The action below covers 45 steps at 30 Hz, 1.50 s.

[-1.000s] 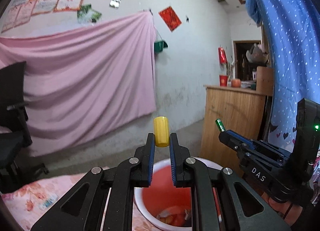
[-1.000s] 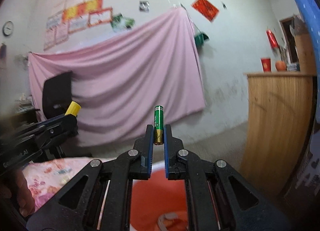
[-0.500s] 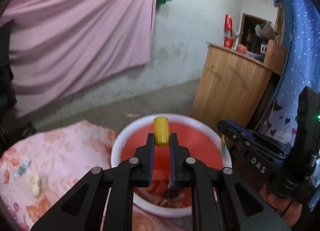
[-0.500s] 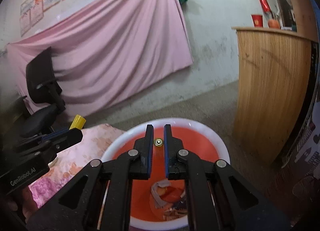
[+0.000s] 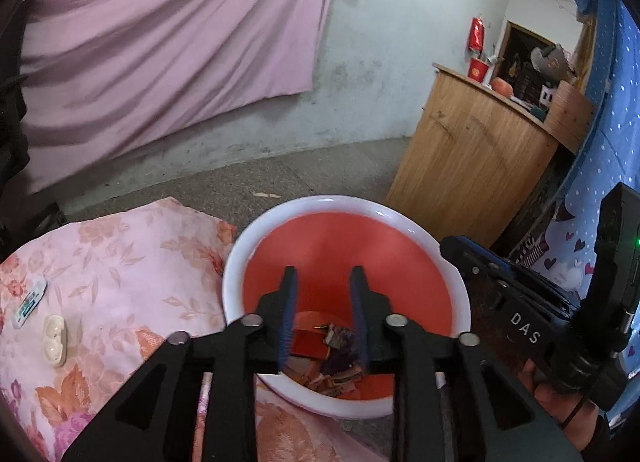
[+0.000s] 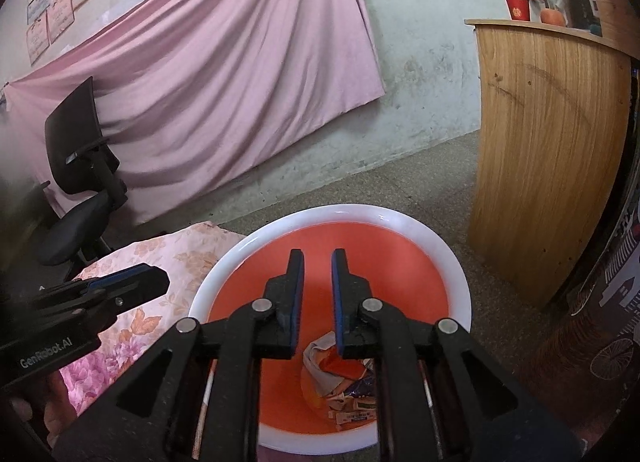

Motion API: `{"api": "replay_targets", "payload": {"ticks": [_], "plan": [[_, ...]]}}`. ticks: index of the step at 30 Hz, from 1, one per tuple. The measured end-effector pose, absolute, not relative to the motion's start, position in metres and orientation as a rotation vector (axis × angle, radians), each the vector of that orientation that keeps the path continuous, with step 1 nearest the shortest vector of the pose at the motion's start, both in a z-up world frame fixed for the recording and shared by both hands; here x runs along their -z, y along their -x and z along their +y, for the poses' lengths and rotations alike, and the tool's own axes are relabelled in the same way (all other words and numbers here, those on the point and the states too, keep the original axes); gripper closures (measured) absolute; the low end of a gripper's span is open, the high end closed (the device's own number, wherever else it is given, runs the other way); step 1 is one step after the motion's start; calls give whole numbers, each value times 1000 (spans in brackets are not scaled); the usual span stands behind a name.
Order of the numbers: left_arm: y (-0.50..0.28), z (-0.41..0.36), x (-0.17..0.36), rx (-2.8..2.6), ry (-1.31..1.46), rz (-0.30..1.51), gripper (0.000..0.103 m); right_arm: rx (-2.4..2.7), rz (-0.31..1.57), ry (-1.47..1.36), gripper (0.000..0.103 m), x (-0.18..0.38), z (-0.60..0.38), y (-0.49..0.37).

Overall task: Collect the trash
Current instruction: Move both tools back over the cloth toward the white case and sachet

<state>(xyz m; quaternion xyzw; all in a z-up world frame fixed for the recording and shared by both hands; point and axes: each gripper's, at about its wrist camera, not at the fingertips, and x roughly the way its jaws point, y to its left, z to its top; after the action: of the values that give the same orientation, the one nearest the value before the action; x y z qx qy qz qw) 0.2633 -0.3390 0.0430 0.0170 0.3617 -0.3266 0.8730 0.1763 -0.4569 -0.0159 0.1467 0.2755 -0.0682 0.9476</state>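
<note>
An orange bin with a white rim [image 5: 240,254] [image 6: 224,262] stands on the floor beside the flowered bed. Wrappers and scraps [image 5: 336,358] [image 6: 344,378] lie at its bottom. My left gripper [image 5: 323,276] is open and empty, held above the bin's mouth. My right gripper [image 6: 317,258] is open and empty, also above the bin. The right gripper's body [image 5: 520,302] shows at the right of the left wrist view, and the left gripper's body [image 6: 100,294] at the left of the right wrist view. The yellow cylinder and the battery are not in sight.
A pink flowered cover [image 5: 120,262] lies left of the bin, with a white earbud case [image 5: 54,340] and a small white packet [image 5: 28,302] on it. A wooden counter [image 6: 548,141] stands right, an office chair [image 6: 80,181] left, a blue curtain [image 5: 608,101] at far right.
Both grippers tilted down over the bin and opened. The yellow cylinder left the left gripper and the green battery left the right gripper; both are gone from the fingers.
</note>
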Motion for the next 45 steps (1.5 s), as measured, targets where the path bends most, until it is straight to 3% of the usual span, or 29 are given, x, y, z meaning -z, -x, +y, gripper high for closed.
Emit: {"api": "replay_targets", "payload": {"ticks": [3, 6, 9, 10, 11, 12, 14, 29, 40, 45], "plan": [[-263, -325, -47, 652, -14, 726, 71, 140, 552, -290, 51, 12, -454, -179], [-262, -307, -53, 628, 11, 688, 58, 140, 536, -279, 42, 5, -446, -179], [-259, -285, -63, 578, 26, 622, 41, 138, 501, -275, 29, -6, -436, -179], [-257, -274, -69, 558, 34, 593, 31, 136, 481, -276, 25, -10, -432, -179], [-255, -265, -72, 542, 43, 570, 18, 133, 449, -279, 15, -14, -427, -178], [-254, -259, -75, 527, 50, 550, 13, 132, 425, -280, 5, -17, -423, -177], [-246, -237, -84, 475, 80, 472, 1, 134, 378, -283, 0, -22, -414, -175], [-192, -112, -101, 212, 45, 131, 1, -22, 15, -207, 0, -61, -317, -158], [-192, -39, -85, 117, 7, 94, 1, -107, -54, -66, 0, -55, -244, -164], [-213, -29, -69, 112, -20, 177, 1, -146, 76, -29, 0, -40, -224, -187]]}}
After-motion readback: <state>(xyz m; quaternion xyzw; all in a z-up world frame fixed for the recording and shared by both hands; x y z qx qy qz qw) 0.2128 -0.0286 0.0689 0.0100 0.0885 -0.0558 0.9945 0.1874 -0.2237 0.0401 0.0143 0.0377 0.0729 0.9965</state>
